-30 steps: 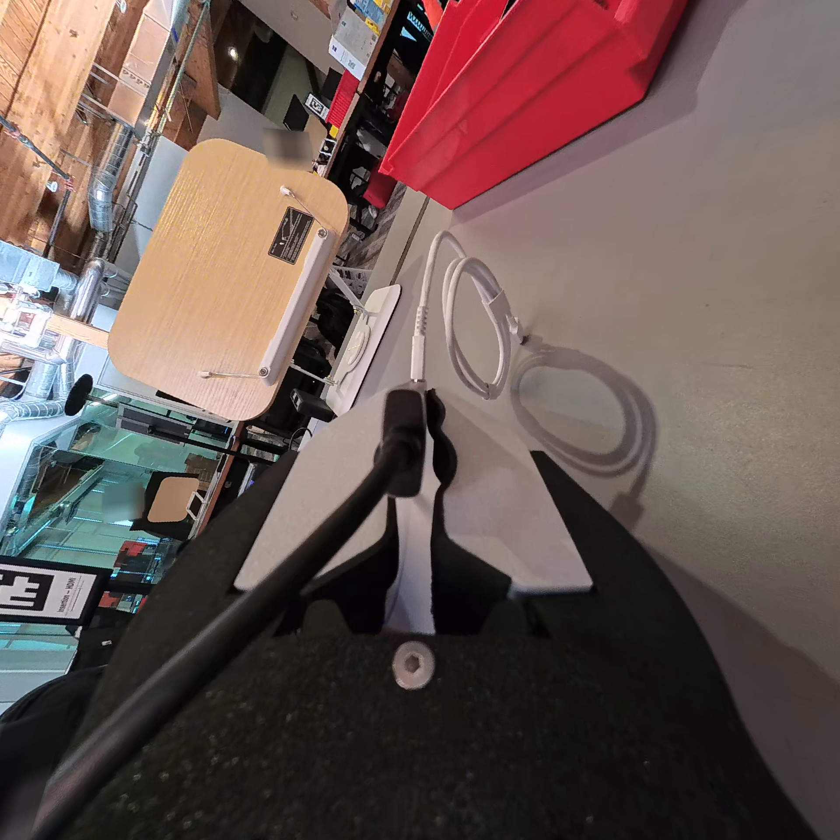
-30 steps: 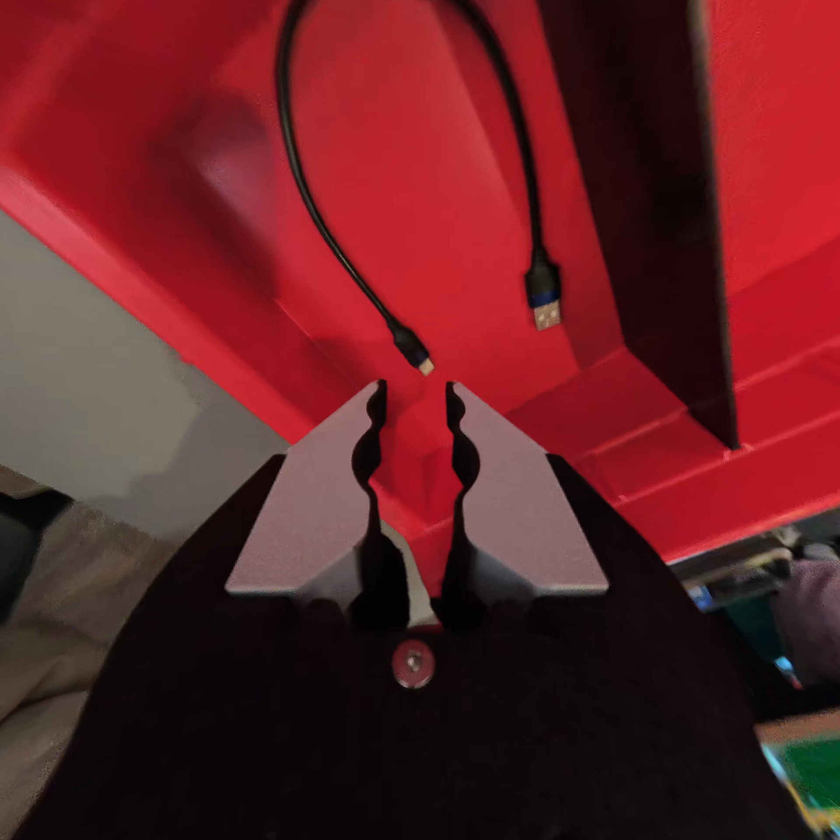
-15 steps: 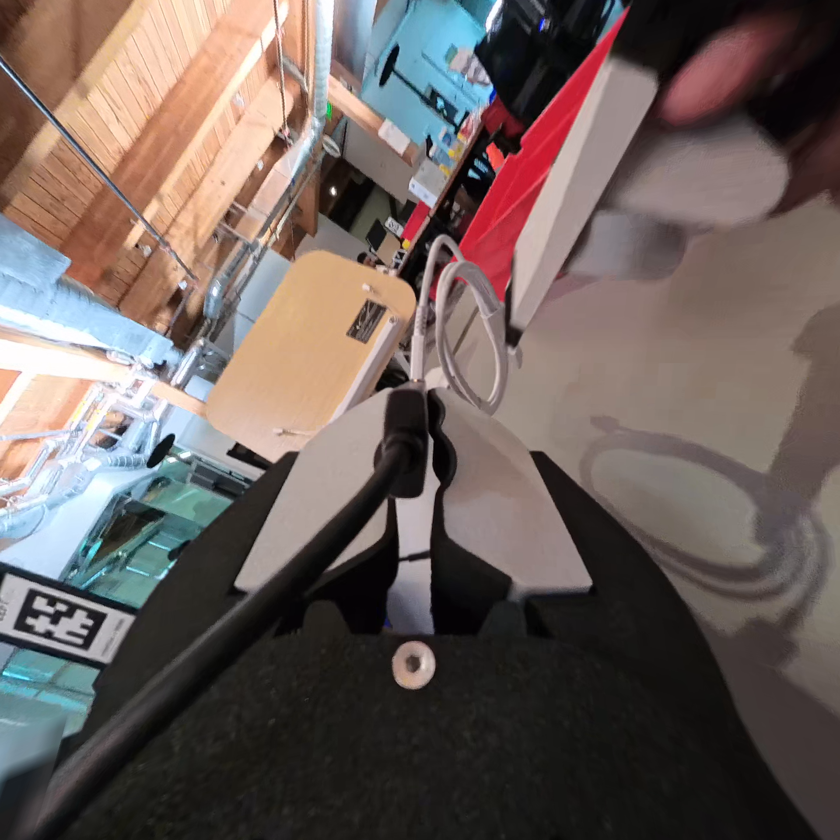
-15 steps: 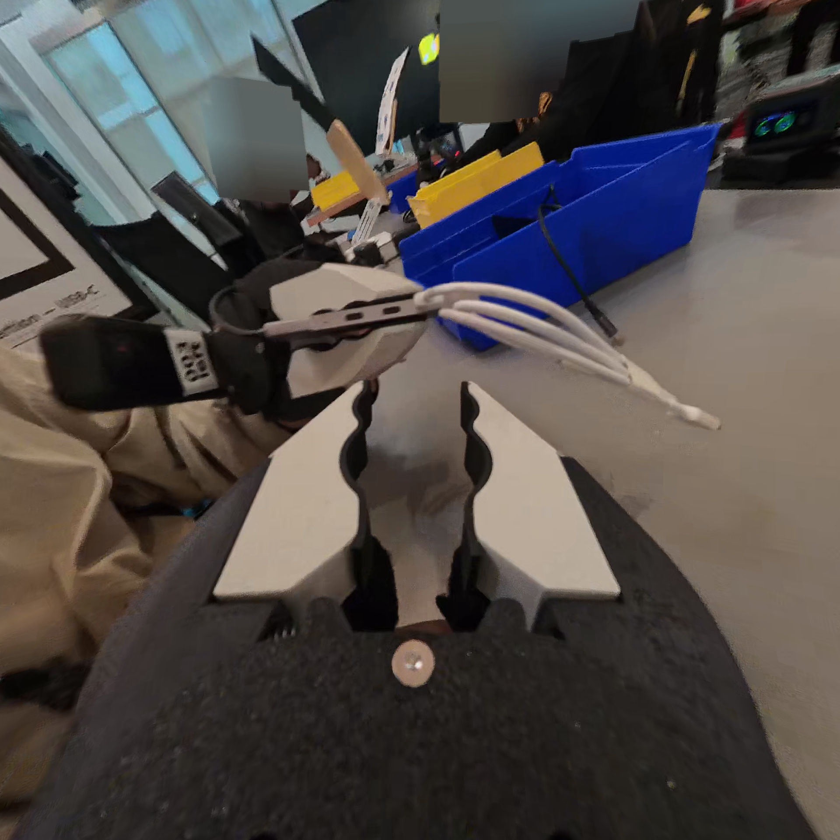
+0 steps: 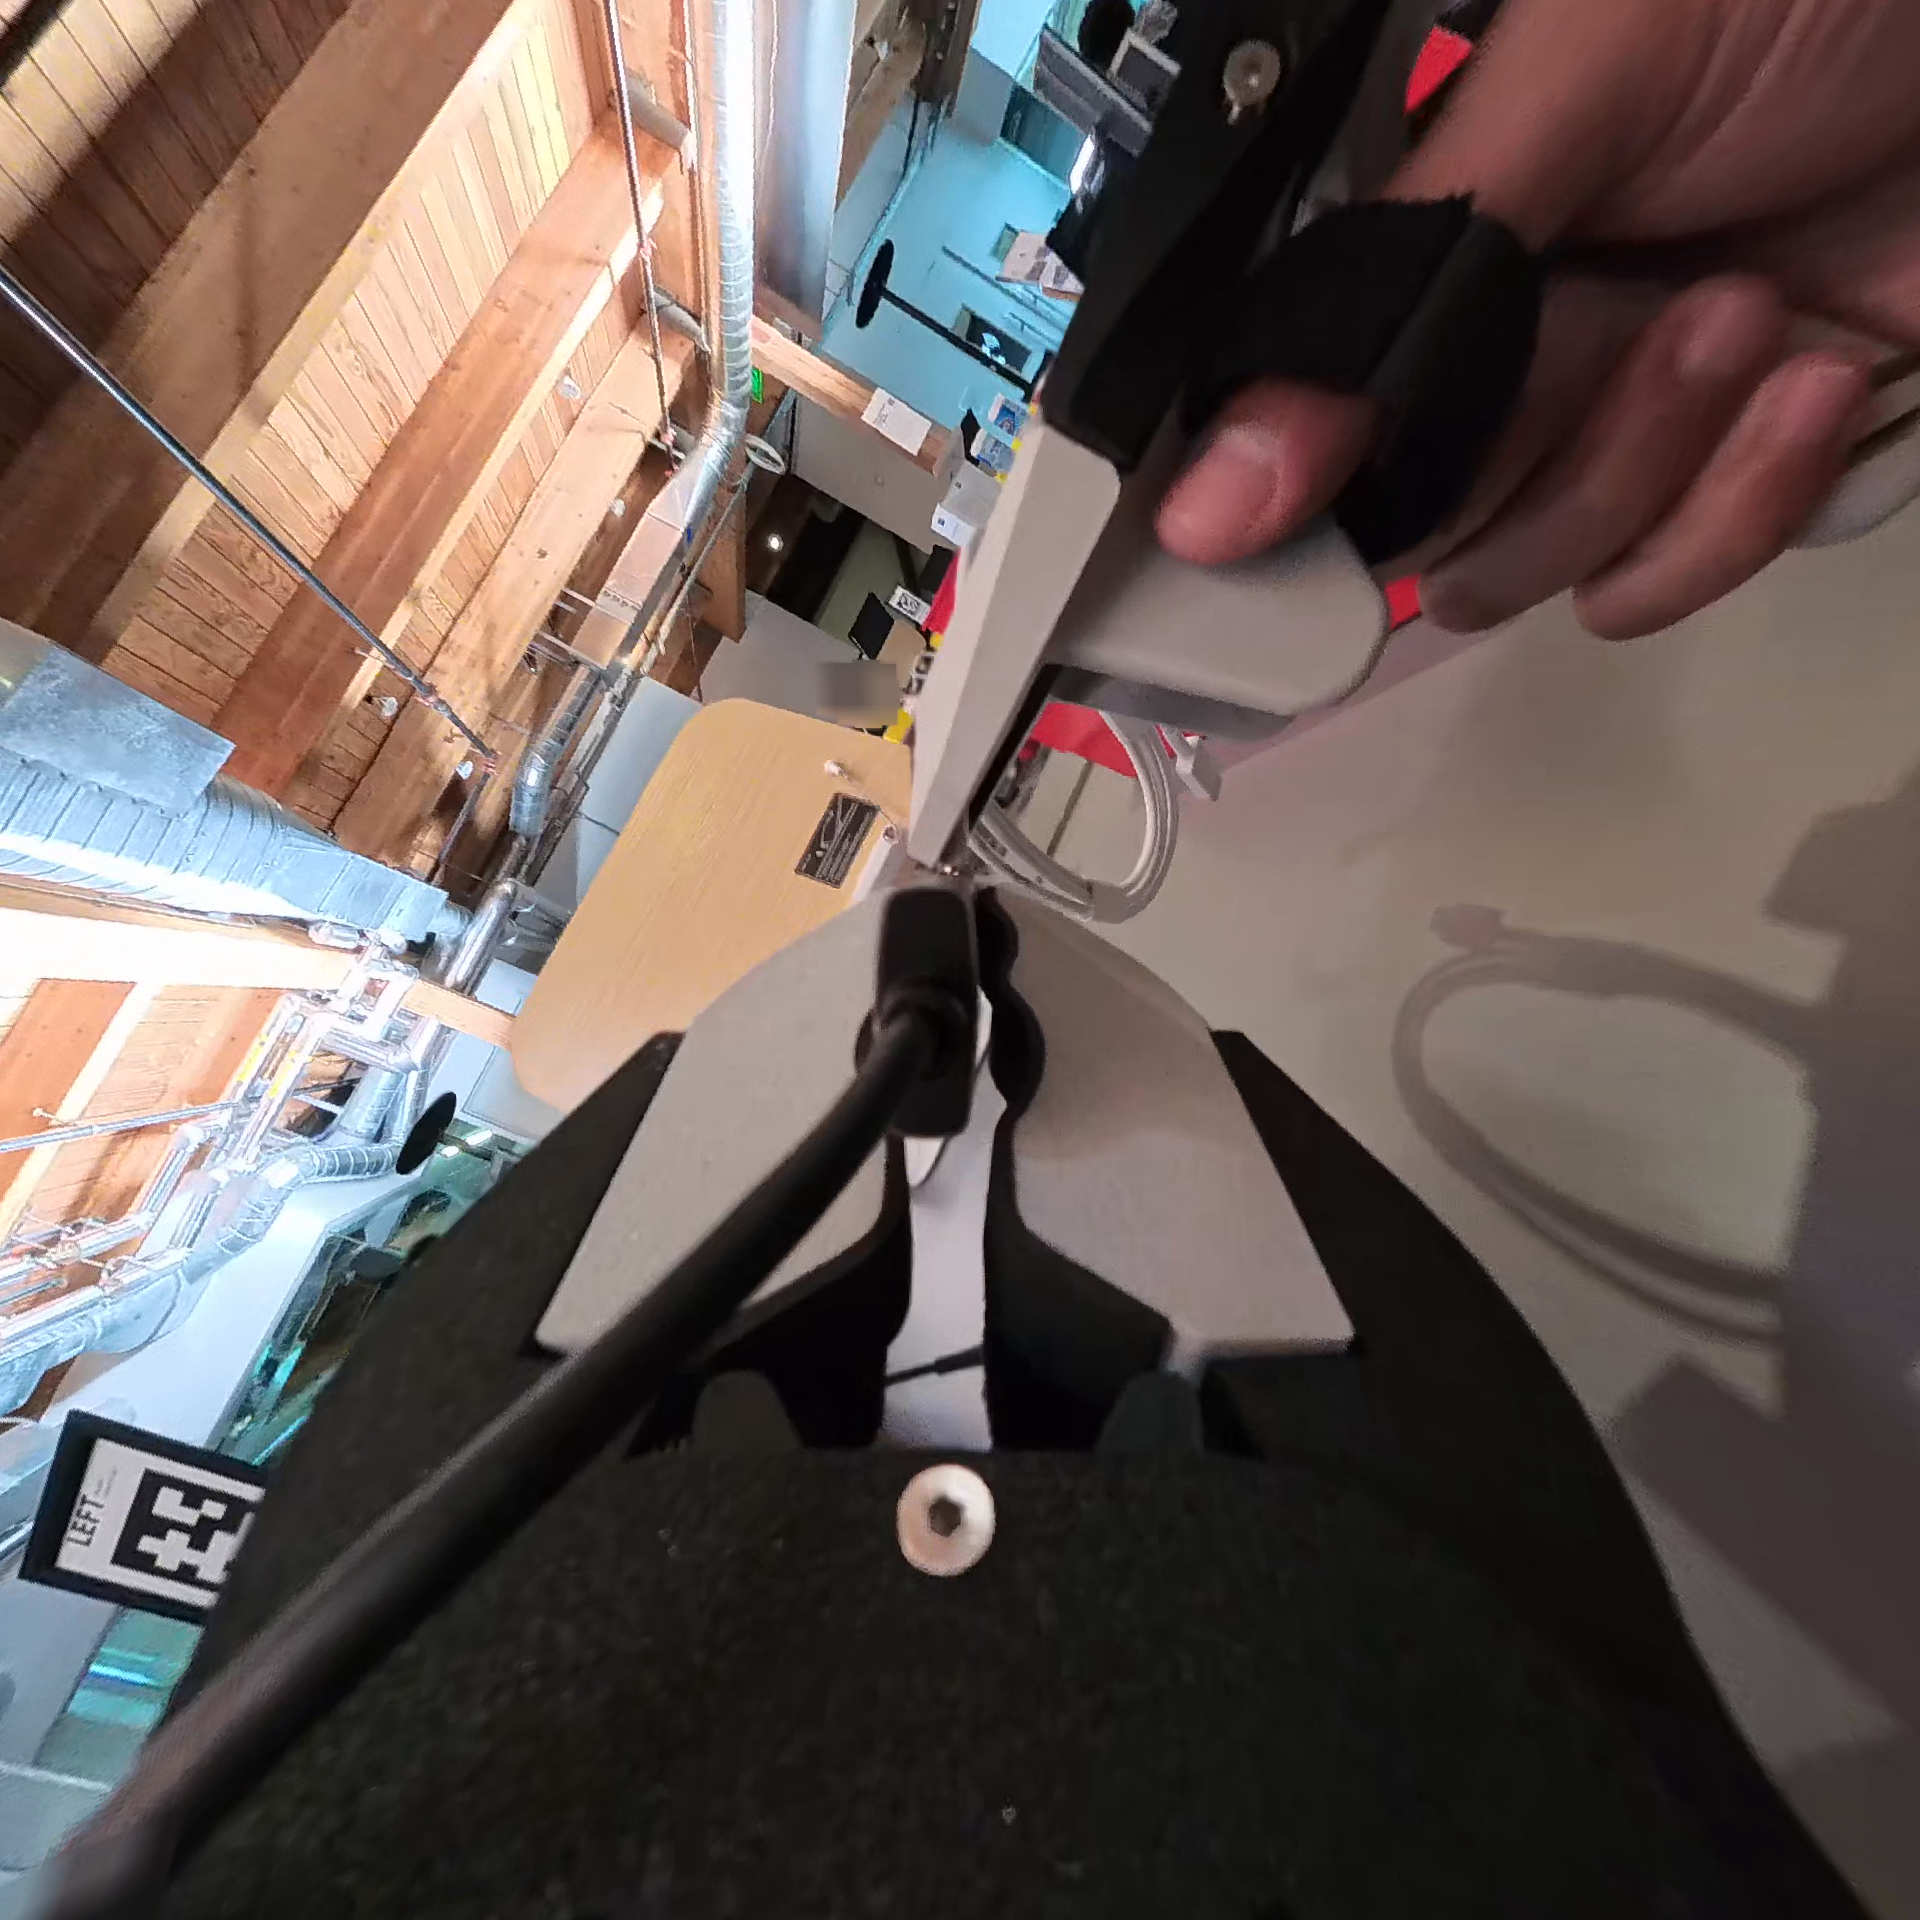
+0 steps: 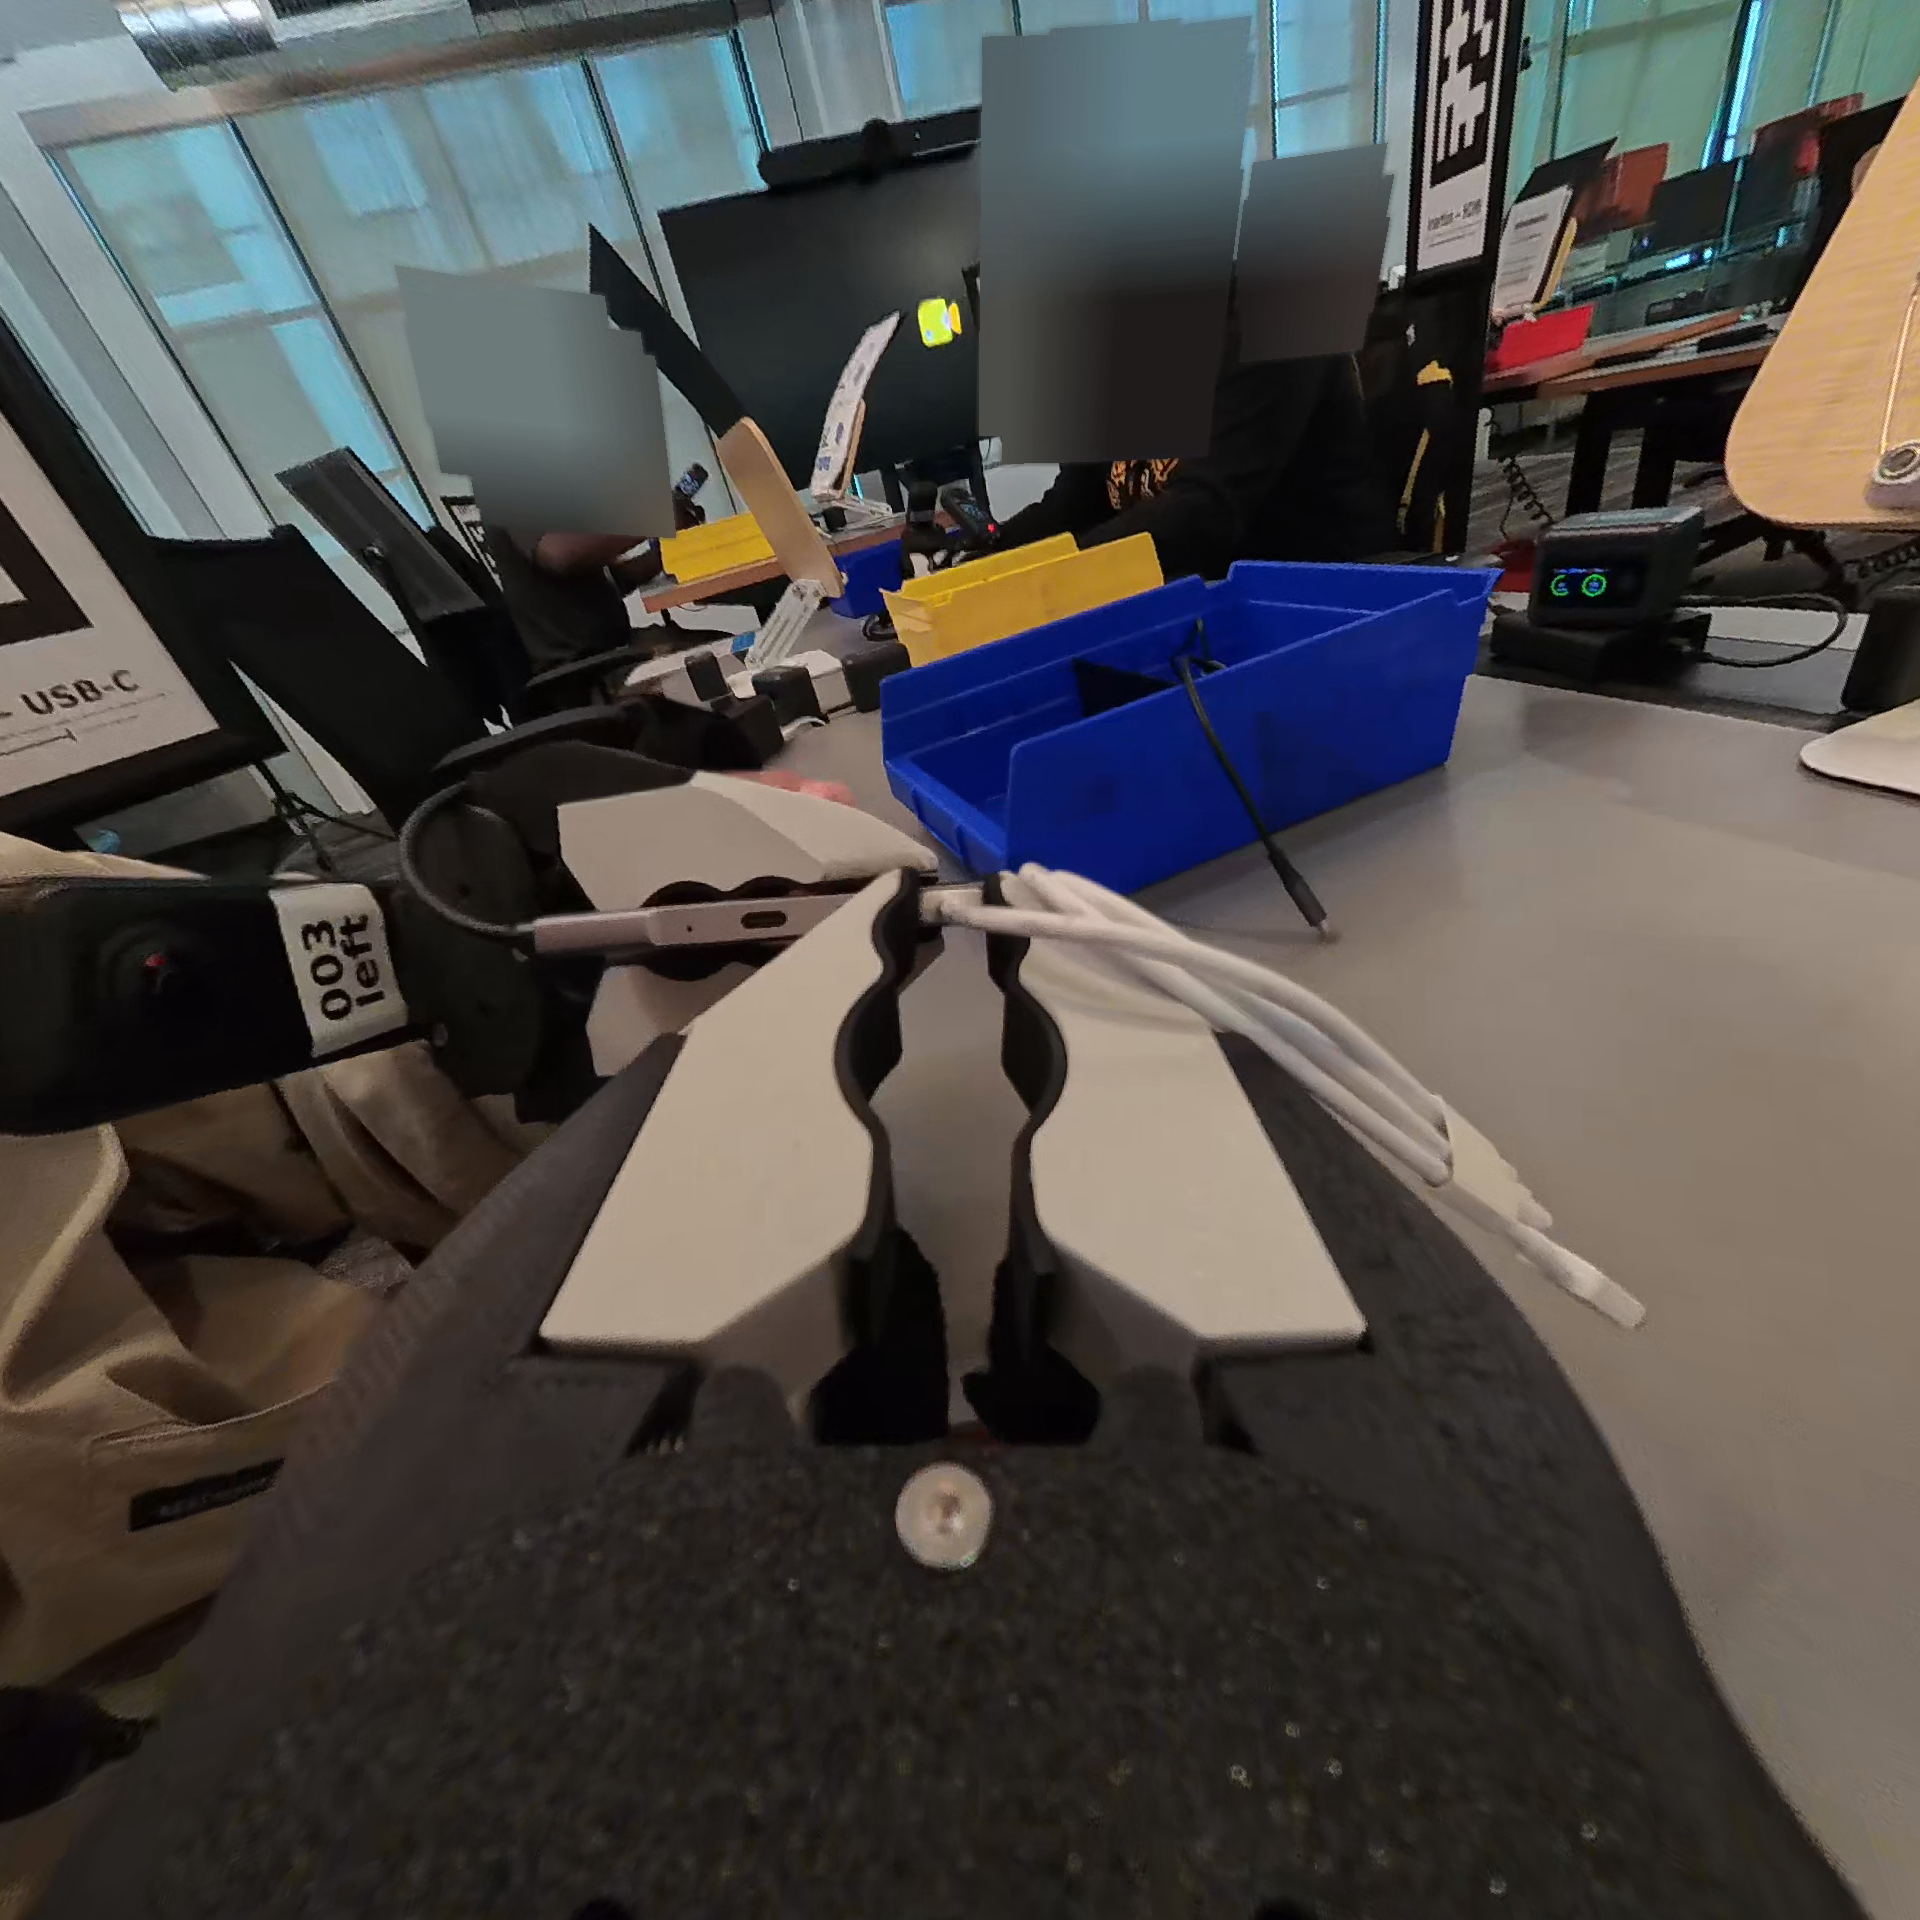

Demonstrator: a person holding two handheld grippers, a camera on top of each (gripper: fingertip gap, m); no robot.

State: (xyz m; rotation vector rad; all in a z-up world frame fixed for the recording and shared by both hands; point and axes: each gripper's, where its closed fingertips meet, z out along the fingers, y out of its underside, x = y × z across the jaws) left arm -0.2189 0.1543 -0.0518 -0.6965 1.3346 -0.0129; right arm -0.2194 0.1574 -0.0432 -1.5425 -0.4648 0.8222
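Observation:
My left gripper [image 5: 977, 920] is shut on a slim silver adapter [image 6: 707, 923], held edge-on in the left wrist view, with its dark lead [image 5: 623, 1340] trailing back over the finger. A coiled white cable [image 6: 1247, 1029] is plugged into the adapter's end and hangs above the grey table [image 6: 1610, 987]. My right gripper [image 6: 951, 904] has its fingertips closed on the white cable's plug right at the adapter. It also shows in the left wrist view [image 5: 997, 675], held by a hand [image 5: 1610, 364]. The two grippers meet tip to tip.
A blue bin [image 6: 1174, 717] stands on the table behind, a black cable [image 6: 1252, 821] drooping over its wall. A yellow bin [image 6: 1029, 597] is behind it. A red bin [image 5: 1081, 727] and a wooden board [image 5: 707, 862] lie beyond the grippers. Seated people are at the far desks. Only a small space, under 4 cm, lies between the two pairs of fingers.
My right gripper left the red bin, swung over to the left gripper and closed on the white cable's plug. My left gripper lifted the adapter and white cable off the table.

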